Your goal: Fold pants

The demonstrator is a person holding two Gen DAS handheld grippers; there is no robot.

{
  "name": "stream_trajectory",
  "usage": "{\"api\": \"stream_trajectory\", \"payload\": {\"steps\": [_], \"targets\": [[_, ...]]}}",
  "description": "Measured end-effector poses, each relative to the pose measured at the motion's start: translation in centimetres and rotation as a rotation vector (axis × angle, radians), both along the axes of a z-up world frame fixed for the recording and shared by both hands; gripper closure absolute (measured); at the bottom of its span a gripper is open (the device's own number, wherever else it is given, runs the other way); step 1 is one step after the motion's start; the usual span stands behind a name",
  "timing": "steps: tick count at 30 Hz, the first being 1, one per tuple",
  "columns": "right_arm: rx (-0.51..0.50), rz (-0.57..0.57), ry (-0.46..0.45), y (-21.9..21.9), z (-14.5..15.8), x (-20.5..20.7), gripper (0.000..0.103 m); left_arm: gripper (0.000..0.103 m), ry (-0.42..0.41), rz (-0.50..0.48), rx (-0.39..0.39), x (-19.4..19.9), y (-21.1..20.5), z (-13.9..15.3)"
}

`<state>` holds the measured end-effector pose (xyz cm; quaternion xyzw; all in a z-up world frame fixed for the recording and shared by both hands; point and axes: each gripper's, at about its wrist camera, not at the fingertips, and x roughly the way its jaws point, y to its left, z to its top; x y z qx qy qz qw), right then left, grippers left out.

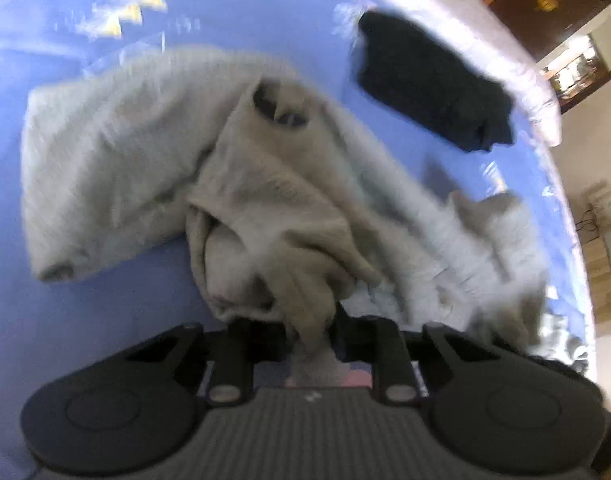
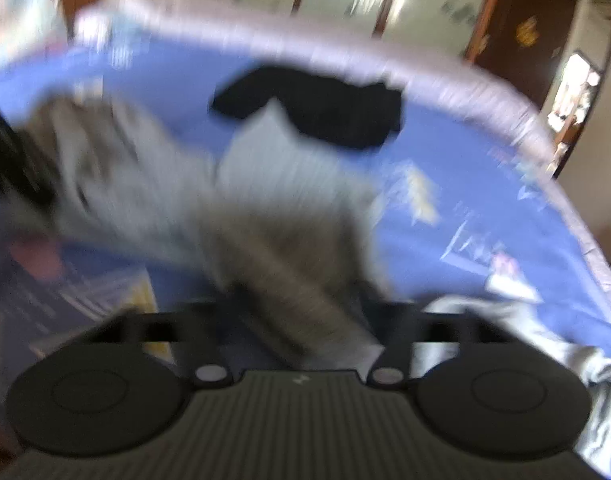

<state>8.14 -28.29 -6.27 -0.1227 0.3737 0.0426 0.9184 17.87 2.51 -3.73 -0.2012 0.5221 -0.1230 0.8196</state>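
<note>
Where the blue bed sheet [image 1: 233, 8] forms the work surface, the grey pants [image 1: 145, 152] lie crumpled across its middle, one leg spread flat toward the left of the left wrist view and the rest bunched and trailing toward the right edge. The left tongs [image 1: 311, 344] are drawn narrow and clamp a gathered fold of the grey pants; the cloth rises out of the jaws in a twisted ridge, and an opening in the garment shows further up the ridge. A dark folded garment [image 1: 429, 84] lies apart from the pants near the far right border of the bed, just inside the pale edging [image 1: 485, 52] that runs along the sheet. In the right wrist view, which is strongly blurred, the right tongs [image 2: 325, 336] are likewise drawn narrow, and a band of the grey pants [image 2: 265, 216] passes between the jaws and stretches away to the upper left. The dark folded garment [image 2: 329, 112] appears beyond that band, near the far border. A second pale cloth [image 2: 545, 332] lies heaped at the right of the right tongs. Wooden furniture [image 1: 545, 4] stands past the bed.
</note>
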Motion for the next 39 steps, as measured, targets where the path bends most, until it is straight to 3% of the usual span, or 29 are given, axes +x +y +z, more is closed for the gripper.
{"api": "stream_trajectory", "payload": {"steps": [4, 7, 10, 12, 13, 14, 15, 16, 17, 19, 20, 22, 24, 26, 29, 30, 32, 33, 34, 37, 38, 39], "targets": [[0.273, 0.031, -0.065, -2.7, 5.7, -1.9, 0.095, 0.087, -0.162, -0.002, -0.006, -1.2, 3.8, 7.5], [0.504, 0.109, -0.202, -5.7, 12.0, -5.2, 0.095, 0.087, -0.305, 0.001, 0.032, -2.3, 6.1, 13.8], [0.553, 0.084, -0.314, -7.5, 15.3, -6.9, 0.095, 0.086, -0.414, 0.033, 0.077, -2.1, 6.8, 18.2], [0.533, 0.000, -0.351, -9.0, 15.3, -5.8, 0.088, 0.072, -0.454, 0.074, 0.108, -1.5, 6.6, 19.4], [0.477, -0.086, -0.370, -9.3, 14.6, -4.8, 0.079, 0.061, -0.476, 0.104, 0.157, -1.0, 5.9, 19.2], [0.403, -0.190, -0.383, -9.2, 13.5, -4.0, 0.053, 0.037, -0.478, 0.140, 0.235, -0.5, 5.1, 18.7], [0.325, -0.275, -0.376, -9.0, 12.4, -3.1, 0.037, 0.032, -0.447, 0.168, 0.305, 0.1, 4.0, 17.6], [0.245, -0.345, -0.329, -8.9, 11.0, -1.9, 0.037, 0.031, -0.407, 0.166, 0.320, 0.1, 3.7, 16.7], [0.233, -0.369, -0.282, -9.2, 10.1, -1.3, 0.038, 0.031, -0.367, 0.119, 0.278, 0.0, 3.3, 15.3], [0.341, -0.349, -0.254, -10.0, 8.9, -2.2, 0.039, 0.027, -0.331, 0.045, 0.226, -0.9, 2.6, 13.1], [0.384, -0.330, -0.262, -10.5, 8.4, -3.0, 0.039, 0.024, -0.314, 0.021, 0.247, -1.7, 2.2, 11.8], [0.376, -0.331, -0.261, -10.7, 7.8, -4.6, 0.038, 0.018, -0.284, -0.026, 0.271, -3.0, 2.1, 9.7], [0.368, -0.343, -0.236, -11.1, 7.0, -5.4, 0.038, 0.006, -0.219, -0.067, 0.251, -4.3, 2.2, 7.2], [0.375, -0.379, -0.204, -11.3, 6.3, -6.2, 0.038, 0.003, -0.140, -0.099, 0.229, -4.6, 2.5, 4.8], [0.423, -0.470, -0.171, -12.1, 5.8, -9.3, 0.038, 0.003, -0.011, -0.091, 0.157, -5.0, 3.2, 1.2], [0.450, -0.497, -0.159, -12.6, 5.7, -9.7, 0.038, 0.010, 0.028, -0.084, 0.115, -4.9, 3.2, 0.0], [0.512, -0.524, -0.145, -13.4, 5.3, -9.9, 0.038, 0.039, 0.061, -0.088, 0.089, -4.7, 2.2, -1.4], [0.532, -0.522, -0.147, -13.4, 5.6, -9.5, 0.038, 0.066, 0.025, -0.100, 0.129, -5.2, 1.4, -1.1], [0.547, -0.510, -0.152, -13.0, 6.1, -9.3, 0.038, 0.074, -0.003, -0.153, 0.136, -5.7, 0.5, -0.6], [0.541, -0.393, -0.168, -10.2, 7.9, -7.4, 0.038, 0.076, -0.113, -0.236, 0.189, -8.2, -0.4, 1.4], [0.532, -0.327, -0.168, -8.5, 8.6, -6.4, 0.038, 0.073, -0.134, -0.253, 0.201, -9.0, -0.3, 1.7], [0.524, -0.274, -0.166, -7.0, 9.0, -5.6, 0.038, 0.060, -0.145, -0.272, 0.212, -9.7, -0.1, 1.9]]}}
